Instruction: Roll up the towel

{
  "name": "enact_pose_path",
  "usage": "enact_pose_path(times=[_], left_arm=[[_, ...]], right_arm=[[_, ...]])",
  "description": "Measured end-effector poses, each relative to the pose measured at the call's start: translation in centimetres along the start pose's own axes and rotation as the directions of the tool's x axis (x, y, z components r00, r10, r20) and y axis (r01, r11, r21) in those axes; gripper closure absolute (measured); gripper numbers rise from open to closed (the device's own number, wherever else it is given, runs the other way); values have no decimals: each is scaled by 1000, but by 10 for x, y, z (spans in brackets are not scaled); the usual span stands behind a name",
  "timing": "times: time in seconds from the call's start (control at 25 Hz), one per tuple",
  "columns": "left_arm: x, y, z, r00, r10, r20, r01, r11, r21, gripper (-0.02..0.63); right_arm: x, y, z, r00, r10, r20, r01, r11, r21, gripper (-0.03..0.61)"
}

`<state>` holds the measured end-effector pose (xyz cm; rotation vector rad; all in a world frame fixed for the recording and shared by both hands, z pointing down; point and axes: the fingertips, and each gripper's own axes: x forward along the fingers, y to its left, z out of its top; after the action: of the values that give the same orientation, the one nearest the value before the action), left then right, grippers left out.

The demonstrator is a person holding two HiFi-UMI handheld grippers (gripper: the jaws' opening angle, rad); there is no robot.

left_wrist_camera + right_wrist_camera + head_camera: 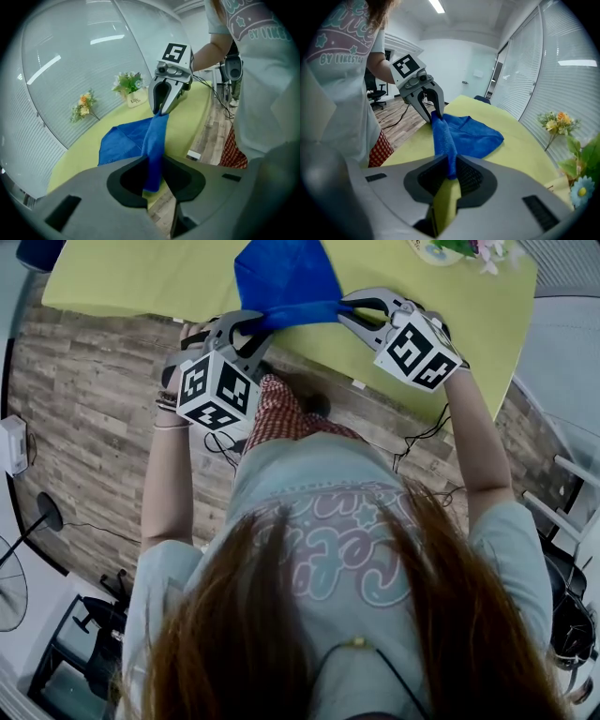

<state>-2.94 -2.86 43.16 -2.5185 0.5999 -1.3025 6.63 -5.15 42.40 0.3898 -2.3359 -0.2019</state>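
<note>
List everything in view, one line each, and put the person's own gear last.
towel: one, blue, on the table, its near edge lifted taut between both grippers
table: one, yellow-green, in front of the person
potted flowers: one, green and white, at the far table edge
flower sprig: one, orange-yellow, beside the potted flowers
white block: one, white, at the near table edge
floor: one, wood planks, below the table
cables: count unclear, black, on the floor
left hand-held gripper: one, grey, shut on the towel
right hand-held gripper: one, grey, shut on the towel
</note>
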Motion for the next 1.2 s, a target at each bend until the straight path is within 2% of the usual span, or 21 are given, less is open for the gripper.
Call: enact_pose_path(times=[0.08, 0.2, 0.36, 0.44, 0.52, 0.76, 0.92, 1.0, 1.2], left_arm=[[0, 0, 0, 1000, -9, 1, 9, 1000, -10, 523], [1, 0, 0, 1000, -21, 1, 21, 1000, -18, 526], [1, 1, 1, 1000, -27, 0, 27, 1000, -12, 526], [1, 1, 1, 1000, -30, 4, 30, 999, -14, 526], [1, 0, 1, 999, -32, 6, 33, 999, -10, 526], [-1, 1, -2, 1000, -14, 5, 14, 999, 31, 525], [-5, 3, -7, 1000, 4, -3, -4, 999, 49, 525], [-6, 4, -9, 1000, 15, -6, -15, 999, 51, 525], [-7, 5, -13, 999, 45, -21, -43, 996, 75, 546]], right_arm=[[-6, -5, 3, 999, -36, 28, 36, 999, 7, 498], [-21, -13, 12, 993, -101, 67, 103, 994, -31, 492], [-24, 3, 26, 995, -60, 73, 74, 977, -198, 408], [-12, 14, 20, 999, -38, 14, 40, 949, -312, 387], [0, 18, 11, 999, -39, -36, 22, 926, -376, 387], [5, 7, 5, 997, -74, -34, 55, 918, -393, 440], [7, 9, 1, 994, -110, -12, 92, 885, -456, 507], [6, 10, 0, 992, -126, 1, 112, 877, -468, 515], [4, 12, 0, 990, -138, 14, 129, 881, -456, 529]])
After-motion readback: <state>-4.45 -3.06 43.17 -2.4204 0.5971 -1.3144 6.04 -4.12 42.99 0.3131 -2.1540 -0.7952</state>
